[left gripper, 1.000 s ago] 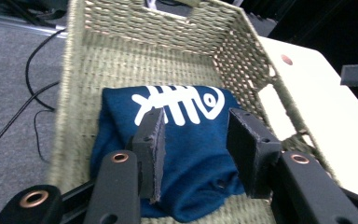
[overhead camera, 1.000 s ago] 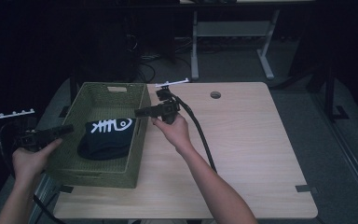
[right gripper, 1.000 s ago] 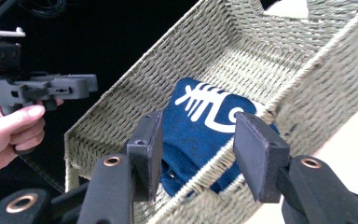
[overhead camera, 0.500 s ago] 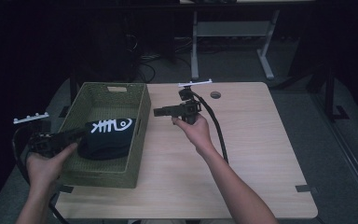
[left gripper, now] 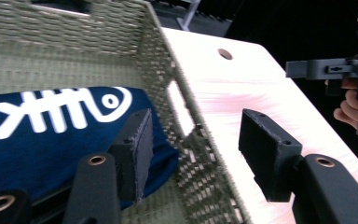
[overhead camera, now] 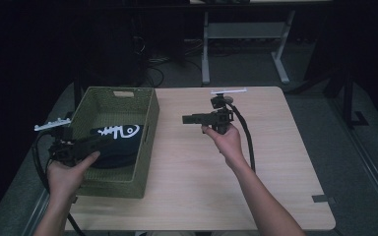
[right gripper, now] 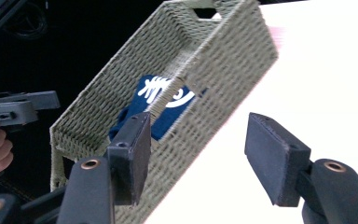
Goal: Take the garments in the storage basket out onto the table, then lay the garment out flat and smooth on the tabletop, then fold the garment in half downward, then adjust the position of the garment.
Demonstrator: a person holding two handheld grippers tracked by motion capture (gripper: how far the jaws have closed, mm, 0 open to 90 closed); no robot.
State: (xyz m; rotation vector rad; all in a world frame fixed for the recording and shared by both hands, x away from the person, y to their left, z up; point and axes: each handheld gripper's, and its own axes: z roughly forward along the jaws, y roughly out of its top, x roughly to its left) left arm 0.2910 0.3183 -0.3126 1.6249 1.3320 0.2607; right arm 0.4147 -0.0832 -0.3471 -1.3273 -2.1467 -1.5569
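A green woven basket (overhead camera: 147,123) stands on the left half of the table, with a dark blue folded cloth (overhead camera: 120,140) bearing a white print inside it. My left gripper (overhead camera: 104,140) reaches over the basket's left wall above the cloth. Its jaws have just been opening and nothing is between them. In the left gripper view the left gripper (left gripper: 198,140) straddles the basket wall (left gripper: 177,79), with the cloth (left gripper: 51,135) below. My right gripper (overhead camera: 185,119) hovers over the table right of the basket, pointing left. Its jaws have also been opening and are empty, aimed at the basket (right gripper: 205,60) and cloth (right gripper: 161,105).
The light wooden table (overhead camera: 275,162) stretches to the right of the basket, with a small round hole (left gripper: 223,53) near its far edge. A grey desk frame (overhead camera: 246,34) and cables stand on the dark floor behind. A strip of tape (overhead camera: 320,198) lies near the front right corner.
My right gripper has moved to the right, away from the basket. My left gripper has moved right, from beside the table to over the basket's left wall.
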